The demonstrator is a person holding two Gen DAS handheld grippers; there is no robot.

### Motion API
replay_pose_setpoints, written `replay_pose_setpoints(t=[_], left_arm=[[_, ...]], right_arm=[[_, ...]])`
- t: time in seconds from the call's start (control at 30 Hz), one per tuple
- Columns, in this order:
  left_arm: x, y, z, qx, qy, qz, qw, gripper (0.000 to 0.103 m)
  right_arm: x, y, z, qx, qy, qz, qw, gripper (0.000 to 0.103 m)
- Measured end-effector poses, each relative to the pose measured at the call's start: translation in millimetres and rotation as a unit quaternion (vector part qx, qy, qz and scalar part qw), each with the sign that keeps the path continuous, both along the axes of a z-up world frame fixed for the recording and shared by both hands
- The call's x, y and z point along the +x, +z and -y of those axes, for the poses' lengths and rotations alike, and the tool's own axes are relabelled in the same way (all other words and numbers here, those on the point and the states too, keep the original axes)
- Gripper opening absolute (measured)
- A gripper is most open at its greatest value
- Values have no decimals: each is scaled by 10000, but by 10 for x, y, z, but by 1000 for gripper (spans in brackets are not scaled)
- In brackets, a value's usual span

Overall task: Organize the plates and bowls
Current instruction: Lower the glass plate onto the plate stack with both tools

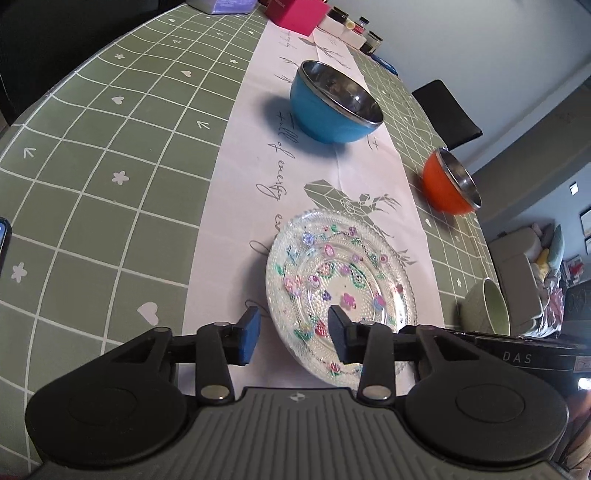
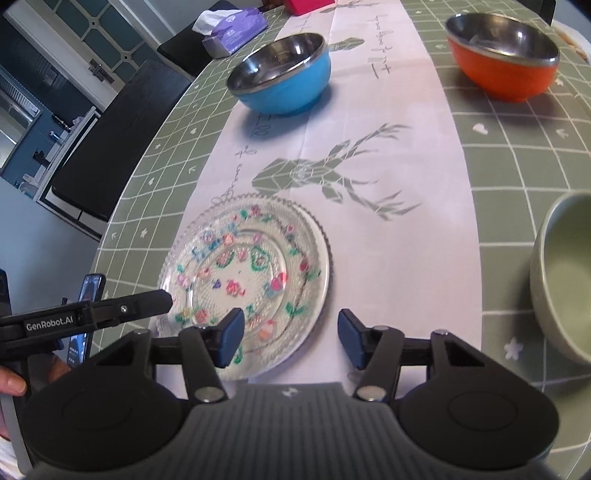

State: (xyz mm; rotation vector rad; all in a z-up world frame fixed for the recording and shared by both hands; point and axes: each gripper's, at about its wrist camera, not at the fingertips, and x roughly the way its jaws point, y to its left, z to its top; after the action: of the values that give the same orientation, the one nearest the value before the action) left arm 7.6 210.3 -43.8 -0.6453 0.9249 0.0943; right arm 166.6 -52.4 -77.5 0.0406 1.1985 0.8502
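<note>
1. A clear glass plate (image 1: 341,291) painted with small coloured flowers lies flat on a white table runner (image 1: 236,155), which runs down the middle of a green grid-patterned tablecloth (image 1: 92,155).
2. The left gripper (image 1: 294,334) hangs low over the plate's near-left rim with its blue-padded jaws apart; one pad is over the plate, the other over the runner, and neither presses on anything.
3. The right gripper (image 2: 290,338) has its jaws spread too, astride the plate's near-right rim, gripping nothing.
4. Farther along the runner stands a blue bowl with a steel lining (image 1: 334,103); an orange steel-lined bowl (image 1: 450,182) sits on the green cloth to its right, and a pale green ceramic bowl (image 2: 565,277) stands near the right gripper.
5. Readable writing: grey script on the runner reads "full of energy"; the left gripper's side, seen from the right wrist, says "GenRobot.AI"; the black body at the left view's right edge shows "DAS".
6. A purple tissue box (image 2: 236,33) sits at the table's far edge.
</note>
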Motion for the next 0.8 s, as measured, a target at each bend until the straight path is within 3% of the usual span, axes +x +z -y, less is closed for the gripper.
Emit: replay_pose_setpoints(t=[0.17,0.27,0.8], left_arm=[[-15,-7,5,85,14,-64,9999,23],[-9,0,23,141,-28,-37,9999,19],[16,-38,38,158,-14,7,9999,17]], right_arm=[[-16,-40,10,25,37,-246,9997,34],[-17,-41,12,3,20,-267,9996,25],[4,-22,57,54,-102,-300,9995,23]])
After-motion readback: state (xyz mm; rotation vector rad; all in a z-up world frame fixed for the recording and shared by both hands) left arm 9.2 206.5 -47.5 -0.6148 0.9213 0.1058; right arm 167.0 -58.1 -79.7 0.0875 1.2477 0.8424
